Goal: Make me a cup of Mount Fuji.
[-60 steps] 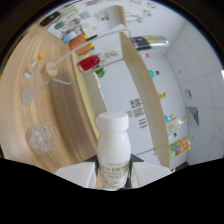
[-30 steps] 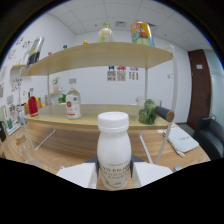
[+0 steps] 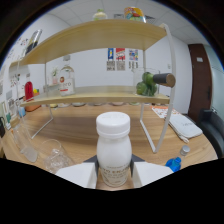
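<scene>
A white plastic bottle (image 3: 113, 148) with a white screw cap stands upright between my fingers, and my gripper (image 3: 114, 172) is shut on it, a finger pressing each side of its lower body. The bottle is lifted above a wooden table (image 3: 85, 130). Just left of the fingers lies a clear glass cup (image 3: 54, 156), and a taller clear glass (image 3: 25, 145) stands further left. The bottle's base is hidden by the fingers.
A two-tier wooden shelf on white legs (image 3: 102, 97) stands beyond the bottle, carrying a red bottle (image 3: 29, 90), a labelled jar (image 3: 65, 84) and a green plant (image 3: 146, 85). A small blue-capped item (image 3: 175, 162) and a white cloth (image 3: 184, 126) lie to the right.
The view swung from a tilted sideways look to level and moved closer to the shelf. The white bottle stayed held between the fingers throughout.
</scene>
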Tool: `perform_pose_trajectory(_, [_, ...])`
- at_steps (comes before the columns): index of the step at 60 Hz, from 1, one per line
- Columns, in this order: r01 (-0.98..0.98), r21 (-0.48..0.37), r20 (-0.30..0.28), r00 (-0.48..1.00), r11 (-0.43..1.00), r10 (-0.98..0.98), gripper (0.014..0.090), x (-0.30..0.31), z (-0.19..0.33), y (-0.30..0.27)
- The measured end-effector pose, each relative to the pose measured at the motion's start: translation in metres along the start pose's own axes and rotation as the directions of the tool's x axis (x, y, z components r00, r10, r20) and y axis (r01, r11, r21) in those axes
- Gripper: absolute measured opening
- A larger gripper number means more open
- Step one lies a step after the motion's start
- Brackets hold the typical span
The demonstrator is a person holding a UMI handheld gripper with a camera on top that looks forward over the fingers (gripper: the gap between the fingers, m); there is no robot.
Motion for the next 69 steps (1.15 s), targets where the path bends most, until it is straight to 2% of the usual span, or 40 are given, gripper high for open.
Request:
perform_pose_trajectory(6, [-0.026, -0.023, -0.009, 1.0, 0.999, 0.026, 0.0509, 0.003, -0.006, 0.004])
perform_pose_trajectory(9, [-0.03, -0.039, -0.025, 0.999, 0.999, 0.029, 0.0549, 0.006, -0.01, 0.005])
perform_pose_trajectory(12, [-0.019, -0.053, -0.048, 0.999, 0.998, 0.016, 0.0632, 0.01, -0.016, 0.003])
perform_pose_trajectory(15, [-0.007, -0.056, -0.067, 0.998, 0.998, 0.003, 0.0806, 0.011, -0.025, -0.004])
perform_pose_trajectory(17, [-0.004, -0.054, -0.077, 0.997, 0.999, -0.001, 0.0865, 0.011, -0.034, -0.011])
perform_pose_trajectory(25, [-0.003, -0.059, -0.124, 0.992, 0.998, -0.005, 0.0849, 0.0, -0.075, -0.041])
perform_pose_trajectory(37, [-0.01, -0.096, -0.143, 0.99, 0.995, -0.004, 0.0856, -0.045, -0.131, -0.069])
perform_pose_trajectory(55, [0.003, -0.13, -0.119, 0.993, 0.991, -0.019, 0.0859, -0.109, -0.164, -0.071])
perform_pose_trajectory(69, [0.003, -0.148, -0.106, 0.994, 0.989, -0.019, 0.0859, -0.125, -0.169, -0.067])
